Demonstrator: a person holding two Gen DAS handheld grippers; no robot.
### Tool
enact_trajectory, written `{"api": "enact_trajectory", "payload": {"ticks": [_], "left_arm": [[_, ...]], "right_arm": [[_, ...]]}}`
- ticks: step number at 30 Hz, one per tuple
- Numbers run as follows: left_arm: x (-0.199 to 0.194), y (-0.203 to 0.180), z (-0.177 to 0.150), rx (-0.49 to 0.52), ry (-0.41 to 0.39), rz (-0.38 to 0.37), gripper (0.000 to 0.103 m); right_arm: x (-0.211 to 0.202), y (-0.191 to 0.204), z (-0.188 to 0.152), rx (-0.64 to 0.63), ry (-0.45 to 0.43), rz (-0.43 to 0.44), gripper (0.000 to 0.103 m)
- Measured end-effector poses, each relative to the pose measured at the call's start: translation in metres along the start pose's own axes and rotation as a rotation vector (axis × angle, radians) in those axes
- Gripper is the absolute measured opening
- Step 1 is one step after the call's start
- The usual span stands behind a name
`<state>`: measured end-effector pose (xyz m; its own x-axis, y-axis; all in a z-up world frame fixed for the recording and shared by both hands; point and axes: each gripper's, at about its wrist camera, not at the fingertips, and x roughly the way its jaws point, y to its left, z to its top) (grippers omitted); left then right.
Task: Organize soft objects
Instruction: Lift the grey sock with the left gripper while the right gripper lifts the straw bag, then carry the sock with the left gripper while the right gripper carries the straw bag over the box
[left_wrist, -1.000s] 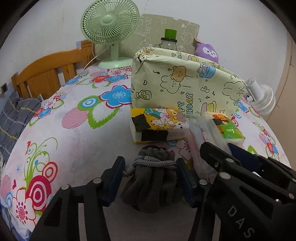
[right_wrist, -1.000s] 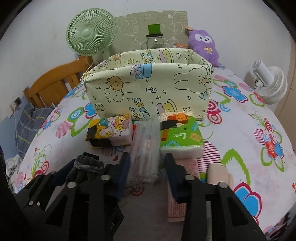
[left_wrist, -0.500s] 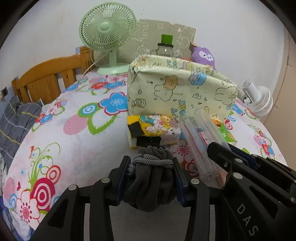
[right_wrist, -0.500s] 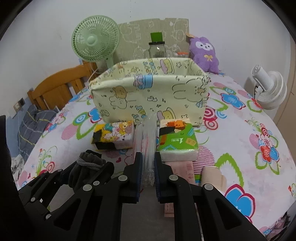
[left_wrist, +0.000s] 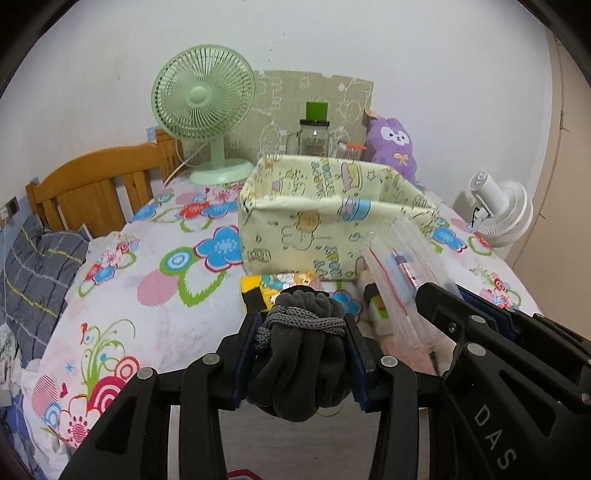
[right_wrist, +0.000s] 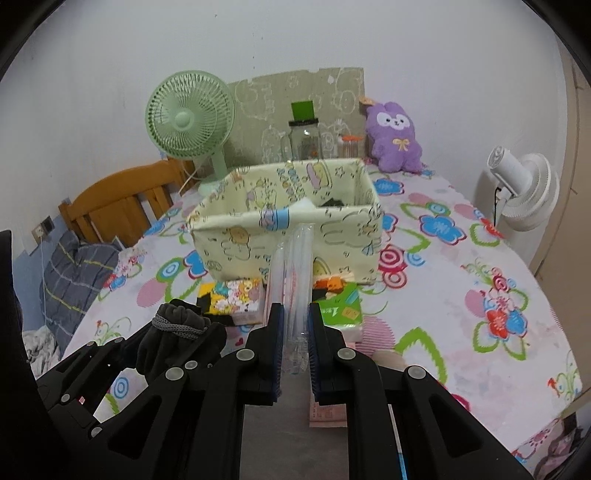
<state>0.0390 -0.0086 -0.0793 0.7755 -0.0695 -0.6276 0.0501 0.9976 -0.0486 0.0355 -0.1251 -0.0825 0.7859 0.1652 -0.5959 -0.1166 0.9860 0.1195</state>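
Observation:
My left gripper (left_wrist: 301, 332) is shut on a dark grey cloth bundle (left_wrist: 303, 354) tied with a grey cord, held above the table. The same bundle (right_wrist: 173, 332) shows at the lower left of the right wrist view. My right gripper (right_wrist: 295, 325) is shut on a clear plastic packet (right_wrist: 293, 266) that sticks up and forward between the pads; it appears as the clear plastic packet (left_wrist: 399, 269) in the left wrist view. Beyond both stands the open cream cartoon-print fabric box (right_wrist: 258, 236) (left_wrist: 295, 229), with something white and something dark inside.
On the flowered tablecloth (right_wrist: 443, 280) lie a yellow tissue pack (right_wrist: 236, 295), a green tissue pack (right_wrist: 340, 310) and a pink packet (right_wrist: 328, 413). Behind the box: a green fan (right_wrist: 188, 114), a glass jar (right_wrist: 304, 136), a purple plush (right_wrist: 395, 136). White fan (right_wrist: 524, 192) at right, wooden chair (right_wrist: 122, 203) at left.
Both grippers closed on their loads, the left on the bundle and the right on the clear packet, then lifted them off the table; the box's inside has come into view.

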Motion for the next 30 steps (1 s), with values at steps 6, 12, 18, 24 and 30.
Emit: {"api": "enact_trajectory", "payload": {"ticks": [6,12,18,24,30], "left_arm": [[-0.015,-0.006,0.010,0.010,-0.038,0.007,0.044],[-0.029,-0.010,0.023,0.019,-0.073,0.015,0.044],[-0.040,-0.013,0.035,0.026,-0.106,0.018,0.044],[-0.046,-0.018,0.044,0.034,-0.127,0.015,0.044],[-0.048,-0.023,0.054,0.043,-0.146,0.010,0.044]], "right_arm": [[-0.017,-0.002,0.010,-0.002,-0.036,0.004,0.015],[-0.032,-0.004,0.022,-0.004,-0.064,0.004,0.015],[-0.045,-0.005,0.032,-0.009,-0.097,0.003,0.015],[-0.054,-0.006,0.043,-0.006,-0.120,-0.002,0.015],[-0.059,-0.010,0.053,-0.003,-0.142,-0.007,0.015]]}}
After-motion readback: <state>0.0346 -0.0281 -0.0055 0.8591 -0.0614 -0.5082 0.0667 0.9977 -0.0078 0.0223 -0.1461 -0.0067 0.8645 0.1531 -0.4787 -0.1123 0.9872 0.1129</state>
